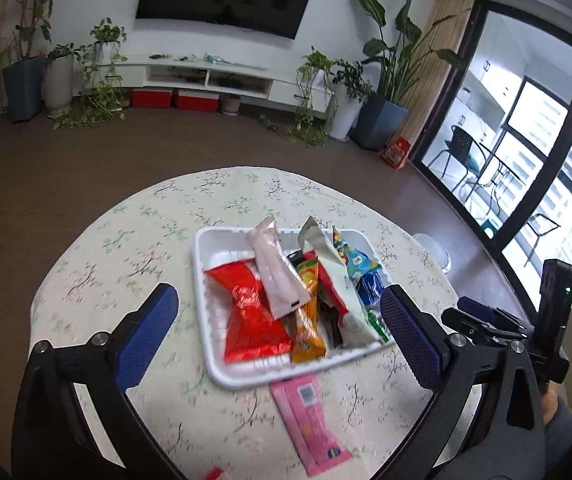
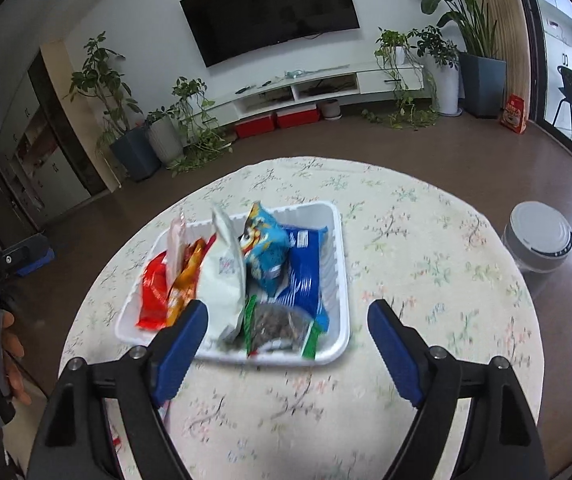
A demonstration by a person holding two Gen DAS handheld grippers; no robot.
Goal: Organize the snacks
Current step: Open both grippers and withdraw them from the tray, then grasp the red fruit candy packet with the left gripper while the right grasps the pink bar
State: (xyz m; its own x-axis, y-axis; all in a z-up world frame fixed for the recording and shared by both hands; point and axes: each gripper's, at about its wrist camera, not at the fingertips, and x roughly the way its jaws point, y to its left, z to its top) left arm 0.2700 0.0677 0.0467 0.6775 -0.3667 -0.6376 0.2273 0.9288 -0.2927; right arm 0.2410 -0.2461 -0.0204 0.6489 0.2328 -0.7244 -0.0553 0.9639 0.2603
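1. My left claw (image 1: pixel 278 320) gapes wide above the worktop (image 1: pixel 126 232), gripping nothing.
2. My right claw (image 2: pixel 288 320) is spread too, empty.
3. The snack packets sit in the white tray (image 1: pixel 202 256).
4. One pink packet (image 1: pixel 310 420) lies on the cloth, just outside the tray's near rim.

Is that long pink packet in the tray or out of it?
Out. The pink packet lies flat on the tablecloth, just outside the white tray's near rim.
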